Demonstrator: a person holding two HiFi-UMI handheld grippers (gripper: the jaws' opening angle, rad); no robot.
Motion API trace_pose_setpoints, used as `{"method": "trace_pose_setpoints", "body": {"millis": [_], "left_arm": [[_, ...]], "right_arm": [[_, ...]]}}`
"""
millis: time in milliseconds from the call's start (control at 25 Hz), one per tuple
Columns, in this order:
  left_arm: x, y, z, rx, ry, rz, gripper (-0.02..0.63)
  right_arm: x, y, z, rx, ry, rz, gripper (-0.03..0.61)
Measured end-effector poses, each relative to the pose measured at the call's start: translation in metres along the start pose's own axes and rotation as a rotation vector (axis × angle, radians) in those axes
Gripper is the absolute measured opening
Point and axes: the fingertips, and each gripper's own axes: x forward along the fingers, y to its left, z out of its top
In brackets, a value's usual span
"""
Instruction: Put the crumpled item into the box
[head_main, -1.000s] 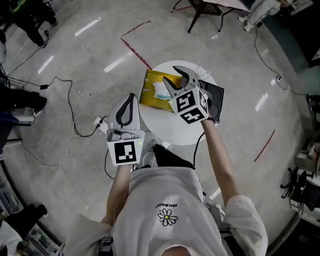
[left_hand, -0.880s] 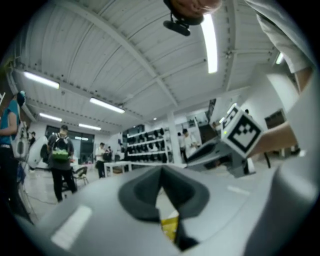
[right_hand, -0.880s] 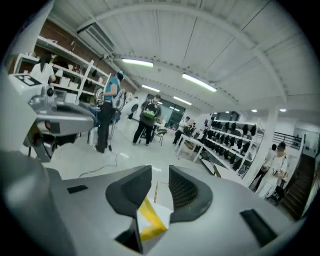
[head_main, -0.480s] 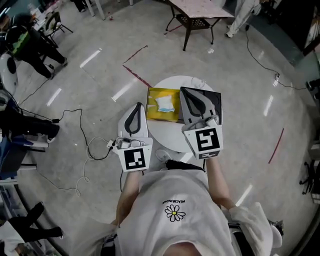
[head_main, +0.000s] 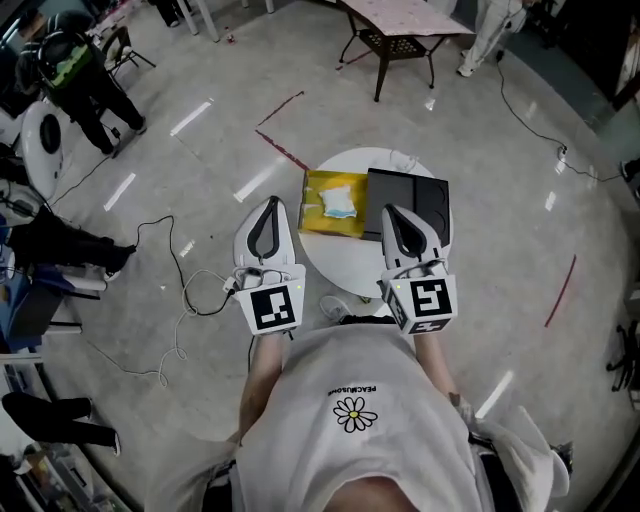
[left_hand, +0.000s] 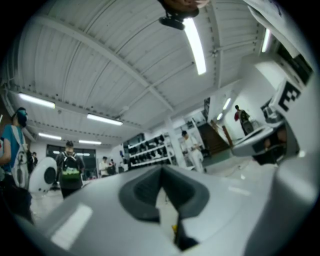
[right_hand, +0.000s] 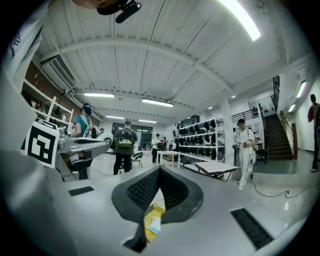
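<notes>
The crumpled white and blue item (head_main: 338, 204) lies inside the open yellow box (head_main: 322, 218) on the round white table (head_main: 350, 262). A flat black lid (head_main: 408, 203) lies to the right of the box. My right gripper (head_main: 393, 211) is shut and empty, held over the table's near right part, pointing at the lid. My left gripper (head_main: 269, 202) is shut and empty, held left of the table over the floor. In the right gripper view, the yellow box (right_hand: 151, 218) and the item (right_hand: 155, 227) show below the closed jaws of the right gripper (right_hand: 160, 170). The left gripper (left_hand: 161, 170) points across the room.
Cables and a power strip (head_main: 215, 290) lie on the floor to the left. A dark-framed table (head_main: 400, 22) stands beyond the round table. Red tape lines (head_main: 285, 150) mark the floor. People stand at the far left (head_main: 85, 75).
My right gripper, open above the yellow box a second ago, has pulled back toward me and shut. The left gripper has shifted slightly. The crumpled item stays in the box.
</notes>
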Motion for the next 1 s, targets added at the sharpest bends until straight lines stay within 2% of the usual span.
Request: {"method": "trace_pose_setpoints", "body": {"millis": [280, 720, 1000], "left_arm": [[-0.001, -0.013, -0.010, -0.003, 0.004, -0.008, 0.000], [-0.001, -0.009, -0.008, -0.013, 0.004, -0.033, 0.000], [0.013, -0.011, -0.011, -0.012, 0.003, -0.039, 0.000]], "right_arm": [[-0.001, 0.000, -0.023, 0.030, 0.021, 0.016, -0.001], [-0.002, 0.011, -0.017, 0.024, 0.022, 0.010, -0.001], [0.002, 0.000, -0.023, 0.027, 0.037, -0.001, -0.002]]}}
